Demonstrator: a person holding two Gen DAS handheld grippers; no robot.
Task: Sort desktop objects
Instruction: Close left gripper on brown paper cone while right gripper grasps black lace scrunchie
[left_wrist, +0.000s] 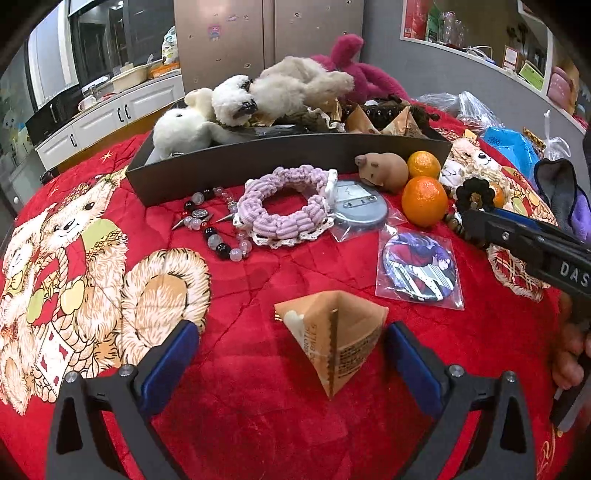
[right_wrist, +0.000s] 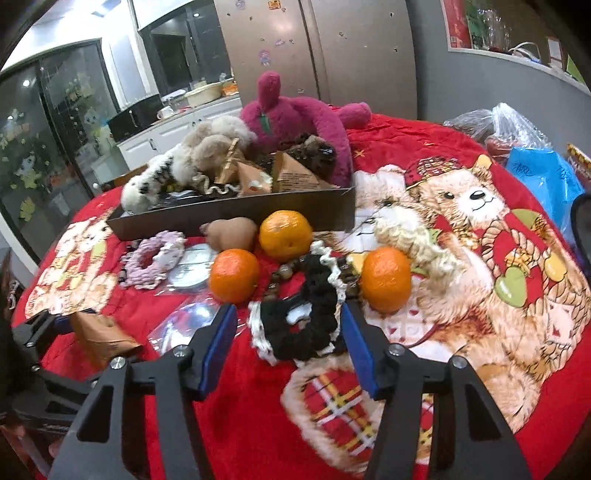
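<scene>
My left gripper (left_wrist: 291, 345) is open with a brown pyramid-shaped paper packet (left_wrist: 332, 338) standing on the red cloth between its blue pads. My right gripper (right_wrist: 290, 332) is open around a black scrunchie with white lace trim (right_wrist: 301, 321). The right gripper's arm also shows in the left wrist view (left_wrist: 532, 240). A dark tray (left_wrist: 280, 162) at the back holds plush toys (left_wrist: 258, 96) and more brown packets (left_wrist: 369, 120). In front of it lie a purple scrunchie (left_wrist: 284, 210), a bead bracelet (left_wrist: 218, 229), two badges in plastic (left_wrist: 419, 266) and oranges (left_wrist: 424, 201).
A brown toy animal (left_wrist: 384, 171) sits by the oranges. A third orange (right_wrist: 386, 278) and a cream scrunchie (right_wrist: 410, 236) lie right of the black one. Plastic bags (right_wrist: 535, 177) crowd the far right. A purple-grey cloth (left_wrist: 565, 199) lies at the right edge.
</scene>
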